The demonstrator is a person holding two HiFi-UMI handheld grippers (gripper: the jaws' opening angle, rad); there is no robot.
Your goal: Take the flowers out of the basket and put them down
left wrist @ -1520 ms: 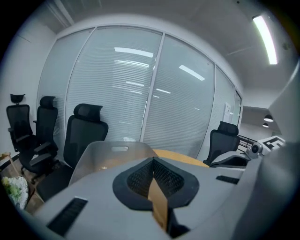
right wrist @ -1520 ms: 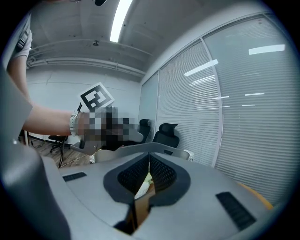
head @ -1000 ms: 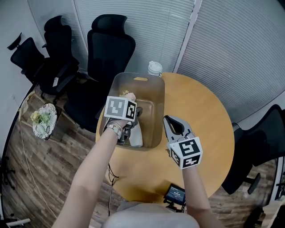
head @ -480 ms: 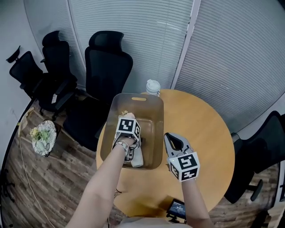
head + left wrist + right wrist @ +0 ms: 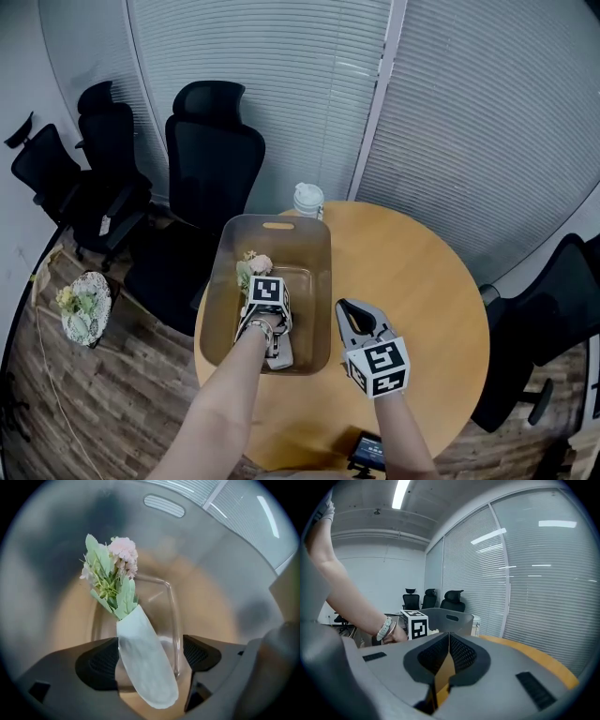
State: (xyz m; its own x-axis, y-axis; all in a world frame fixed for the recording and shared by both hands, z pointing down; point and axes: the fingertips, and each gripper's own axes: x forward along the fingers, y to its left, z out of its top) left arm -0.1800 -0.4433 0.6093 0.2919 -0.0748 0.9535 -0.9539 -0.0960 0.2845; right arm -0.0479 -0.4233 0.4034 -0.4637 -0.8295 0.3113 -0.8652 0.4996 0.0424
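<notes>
Left tongs [image 5: 150, 657] pointed steeply down into translucent basket [image 5: 317, 272]. Jaws just opened wide to straddle white paper sleeve of pink bouquet [image 5: 114, 576]. Sleeve is between pads, not yet pinched. Bouquet laid flat on basket floor. Right tongs [image 5: 447, 663] clenched, empty, held over bench [image 5: 417, 281] beside basket, likely kept clear.

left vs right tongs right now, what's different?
Left tongs stand open, having just been opening, with the bouquet's white wrap between the jaws; right tongs are shut and empty. Left tongs point down inside the basket; right tongs sit outside it, over the table, pointing roughly level. Both share the same grey build.
</notes>
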